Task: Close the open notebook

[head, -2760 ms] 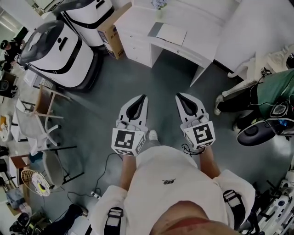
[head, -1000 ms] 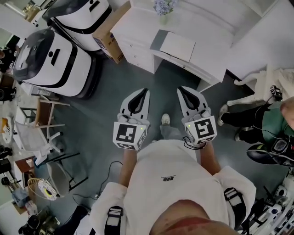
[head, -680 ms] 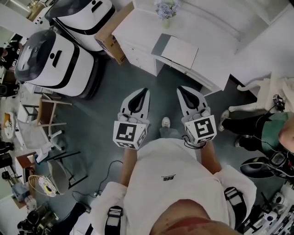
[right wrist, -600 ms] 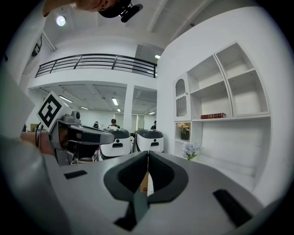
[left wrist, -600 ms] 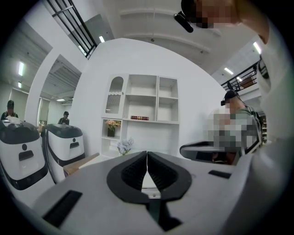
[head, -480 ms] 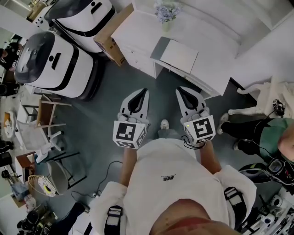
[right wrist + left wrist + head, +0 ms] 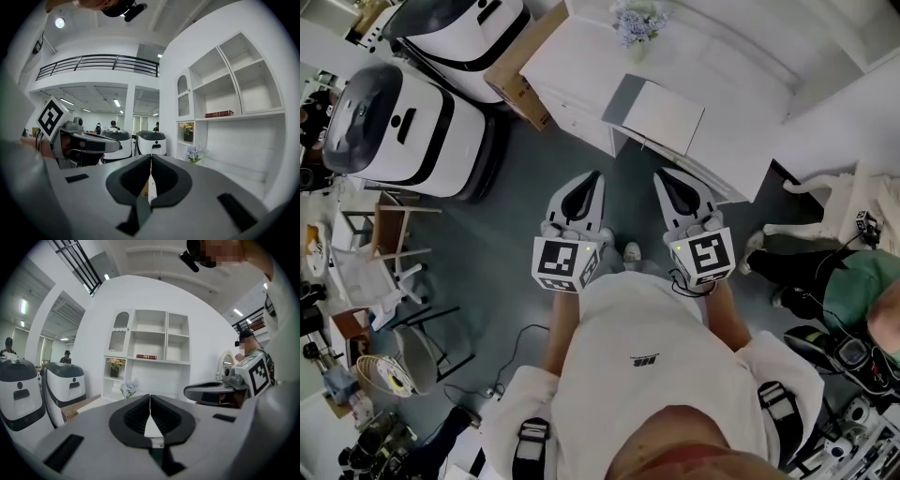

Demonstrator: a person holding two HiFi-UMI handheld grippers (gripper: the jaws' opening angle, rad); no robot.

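Open white-paged notebook (image 7: 661,114), left half grey (possibly its cover), lies flat by the near edge of the white table (image 7: 722,84). Left claw (image 7: 594,176) and right claw (image 7: 660,175) are both pressed together, empty, side by side over the grey floor (image 7: 516,234), apart from the notebook.

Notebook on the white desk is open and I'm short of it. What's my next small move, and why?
Probably carry both grippers forward toward the notebook. The left gripper and right gripper hang over the floor short of the desk, jaws together and empty, so the cover looks out of reach.
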